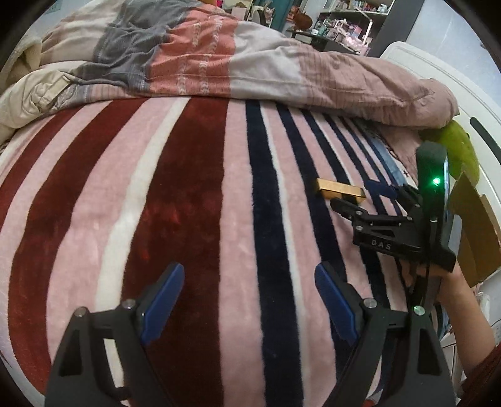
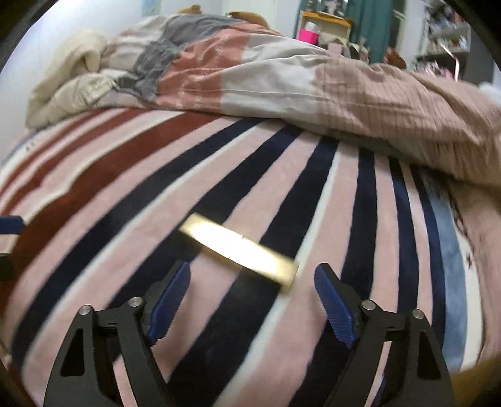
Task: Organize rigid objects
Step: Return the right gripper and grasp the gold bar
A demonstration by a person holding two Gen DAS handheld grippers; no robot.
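Observation:
A gold rectangular bar (image 2: 238, 249) lies flat on the striped fleece blanket (image 2: 125, 194), slanting across pink and navy stripes. My right gripper (image 2: 253, 266) hovers over it, open, with the bar's near edge just past the blue pads and touching neither. In the left wrist view the same bar (image 1: 339, 191) sits at mid right, and the right gripper (image 1: 360, 200), held by a hand (image 1: 451, 281), points at it from the right. My left gripper (image 1: 250, 269) is open and holds nothing, above the dark red and pink stripes well to the left of the bar.
A crumpled pink, grey and cream duvet (image 1: 250, 62) is heaped along the far side of the bed. At the right edge are a green object (image 1: 463, 150), a cardboard box (image 1: 476, 231) and a white board (image 1: 438, 72). Cluttered shelves (image 1: 344, 22) stand beyond.

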